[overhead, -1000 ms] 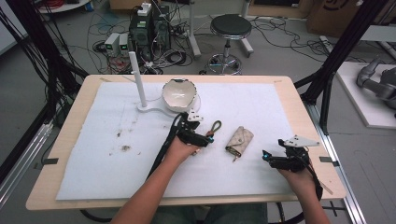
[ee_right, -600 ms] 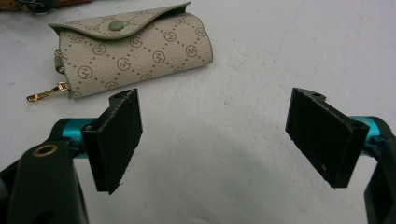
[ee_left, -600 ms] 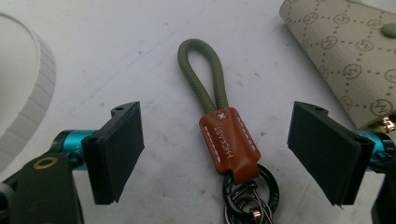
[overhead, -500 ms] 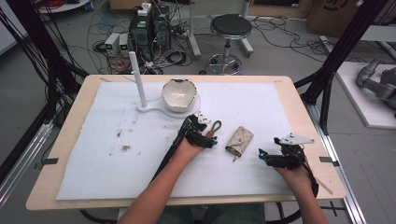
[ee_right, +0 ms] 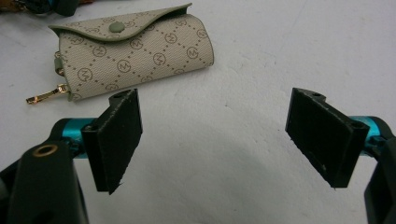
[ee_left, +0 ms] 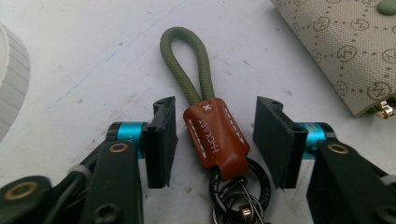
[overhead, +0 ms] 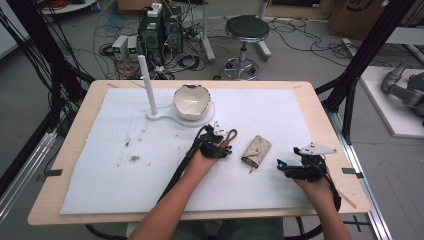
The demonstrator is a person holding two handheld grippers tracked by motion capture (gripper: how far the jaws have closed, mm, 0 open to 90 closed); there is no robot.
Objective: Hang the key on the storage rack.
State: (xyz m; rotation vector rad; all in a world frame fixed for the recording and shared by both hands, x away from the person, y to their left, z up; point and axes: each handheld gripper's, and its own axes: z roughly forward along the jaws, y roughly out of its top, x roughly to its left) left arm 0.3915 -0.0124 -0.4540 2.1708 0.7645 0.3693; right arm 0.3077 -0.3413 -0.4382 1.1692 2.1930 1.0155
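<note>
I'm closing my left gripper (ee_left: 215, 140) around the "HICKAET" key strap (ee_left: 215, 135), pads not touching; monogrammed pouch (ee_left: 345, 46) lying at two o'clock; right gripper (ee_right: 212, 140) gaping empty.

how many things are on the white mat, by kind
key straps: 1, green loop with brown leather tab
key pouches: 1, beige patterned
bowls: 1, white
stands with a post: 1, white
total: 4

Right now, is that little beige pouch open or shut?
Shut. The beige pouch lies flat on the white mat, its flap folded down over the front with the green snap on it.
</note>
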